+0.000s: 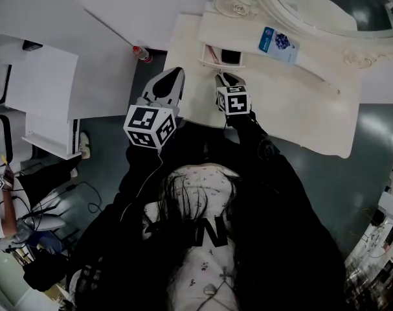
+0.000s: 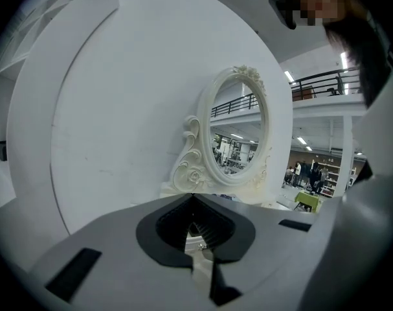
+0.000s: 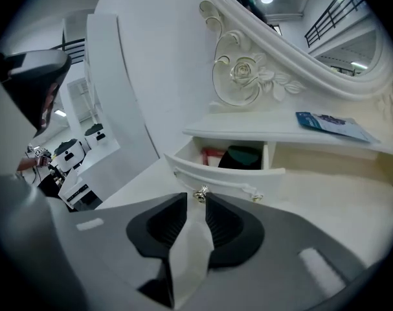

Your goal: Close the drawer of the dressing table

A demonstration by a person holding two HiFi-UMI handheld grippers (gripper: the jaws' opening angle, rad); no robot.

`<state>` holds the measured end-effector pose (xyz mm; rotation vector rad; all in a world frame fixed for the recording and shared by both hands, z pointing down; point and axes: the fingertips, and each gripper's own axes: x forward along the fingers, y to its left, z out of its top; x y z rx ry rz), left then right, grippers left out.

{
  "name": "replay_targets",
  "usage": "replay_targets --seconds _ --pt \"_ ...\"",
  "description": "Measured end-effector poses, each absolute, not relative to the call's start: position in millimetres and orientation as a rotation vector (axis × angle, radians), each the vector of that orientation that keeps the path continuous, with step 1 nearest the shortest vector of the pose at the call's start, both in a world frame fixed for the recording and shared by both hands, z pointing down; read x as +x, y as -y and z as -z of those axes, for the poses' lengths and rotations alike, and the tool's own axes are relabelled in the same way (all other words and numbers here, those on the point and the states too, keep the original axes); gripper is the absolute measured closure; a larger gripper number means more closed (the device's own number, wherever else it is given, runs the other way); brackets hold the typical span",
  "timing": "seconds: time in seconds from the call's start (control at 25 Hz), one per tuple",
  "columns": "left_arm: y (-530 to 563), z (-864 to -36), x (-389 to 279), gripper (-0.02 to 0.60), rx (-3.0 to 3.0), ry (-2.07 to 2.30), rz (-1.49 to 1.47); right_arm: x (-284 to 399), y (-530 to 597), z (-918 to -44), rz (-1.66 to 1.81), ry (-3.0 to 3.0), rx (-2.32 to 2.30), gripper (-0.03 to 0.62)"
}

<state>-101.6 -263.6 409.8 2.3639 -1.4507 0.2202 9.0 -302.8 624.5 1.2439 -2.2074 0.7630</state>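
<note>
The white dressing table (image 1: 300, 115) has a small drawer (image 1: 221, 56) pulled out under its raised shelf. In the right gripper view the drawer front (image 3: 230, 173) faces me, with a red thing and a dark thing inside. Its small metal knob (image 3: 200, 194) sits right at the tips of my right gripper (image 3: 196, 201), whose jaws stand a narrow gap apart. My left gripper (image 2: 193, 203) is held up to the left of the table's corner, jaw tips together, holding nothing. In the head view the right gripper (image 1: 227, 78) is just before the drawer and the left gripper (image 1: 171, 76) beside it.
An oval mirror (image 3: 293, 37) in a carved frame stands at the back of the table. A blue packet (image 1: 278, 44) lies on the shelf. White panels and a white shelf unit (image 1: 47, 89) stand to the left, with a small red-and-white object (image 1: 142, 54) near the table.
</note>
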Motion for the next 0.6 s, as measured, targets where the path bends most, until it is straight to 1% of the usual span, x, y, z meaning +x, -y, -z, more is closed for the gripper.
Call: replay_targets --seconds 0.12,0.2,0.6 --pt "271.7 -411.0 -109.8 0.581 2.366 1.432 -0.216 10.5 308.7 -629.5 -0.788 2.174 1.281 0.498" --pt "275.7 -413.3 -112.7 0.581 2.37 1.409 -0.214 12.7 311.6 -629.0 -0.825 2.17 1.316 0.519" --pt "296.2 -431.1 -134.2 0.581 2.357 1.353 -0.217 12.3 334.5 -630.9 -0.819 2.132 1.412 0.517"
